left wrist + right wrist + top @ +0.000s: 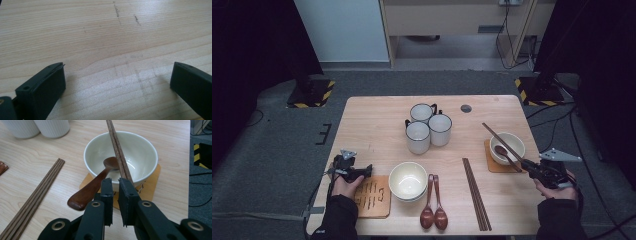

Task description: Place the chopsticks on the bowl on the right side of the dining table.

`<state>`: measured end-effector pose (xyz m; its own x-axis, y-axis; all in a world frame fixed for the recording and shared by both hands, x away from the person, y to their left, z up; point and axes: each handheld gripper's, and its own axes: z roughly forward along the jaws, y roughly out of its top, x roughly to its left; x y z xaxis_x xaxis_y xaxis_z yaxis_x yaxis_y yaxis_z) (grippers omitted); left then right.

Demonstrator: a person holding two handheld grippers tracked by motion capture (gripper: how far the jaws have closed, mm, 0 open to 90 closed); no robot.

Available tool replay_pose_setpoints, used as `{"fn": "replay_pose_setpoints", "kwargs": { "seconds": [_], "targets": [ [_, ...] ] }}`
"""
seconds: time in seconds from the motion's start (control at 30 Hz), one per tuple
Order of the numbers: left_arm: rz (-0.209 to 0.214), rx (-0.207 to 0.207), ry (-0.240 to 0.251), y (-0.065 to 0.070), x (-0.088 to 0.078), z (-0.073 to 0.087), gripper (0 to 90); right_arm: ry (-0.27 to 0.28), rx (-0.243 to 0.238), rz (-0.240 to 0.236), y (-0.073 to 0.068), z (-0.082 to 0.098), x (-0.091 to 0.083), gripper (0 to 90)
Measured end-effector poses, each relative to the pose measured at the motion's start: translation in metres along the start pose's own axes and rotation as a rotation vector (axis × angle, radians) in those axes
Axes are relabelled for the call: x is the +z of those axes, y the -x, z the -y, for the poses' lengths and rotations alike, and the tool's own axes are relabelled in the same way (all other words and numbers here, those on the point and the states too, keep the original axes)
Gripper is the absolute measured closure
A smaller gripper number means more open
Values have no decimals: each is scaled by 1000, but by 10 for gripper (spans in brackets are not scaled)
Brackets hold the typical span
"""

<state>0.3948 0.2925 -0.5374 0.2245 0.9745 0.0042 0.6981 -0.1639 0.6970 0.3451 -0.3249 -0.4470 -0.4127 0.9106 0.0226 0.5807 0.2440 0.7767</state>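
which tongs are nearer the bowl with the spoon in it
Right. The right tongs sit just in front of that bowl, gripping chopsticks that lie across its rim. The left tongs rest far across the table by the other coaster.

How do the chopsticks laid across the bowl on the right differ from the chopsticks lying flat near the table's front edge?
The chopsticks across the bowl rest slanted on the rim of the right bowl, raised off the wood; the flat chopsticks lie on the table. The right claw is nearly shut at the near end of the first pair; nothing touches the flat ones. The flat ones look like two pairs side by side. Both are dark brown wood.
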Motion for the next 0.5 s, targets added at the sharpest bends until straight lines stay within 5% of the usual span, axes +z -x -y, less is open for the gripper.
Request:
{"fn": "replay_pose_setpoints", "kwargs": {
  "seconds": [0.5],
  "targets": [
    [0,0,0,0,0,0,0,-59,10,15,1,9,7,826]
  ]
}}
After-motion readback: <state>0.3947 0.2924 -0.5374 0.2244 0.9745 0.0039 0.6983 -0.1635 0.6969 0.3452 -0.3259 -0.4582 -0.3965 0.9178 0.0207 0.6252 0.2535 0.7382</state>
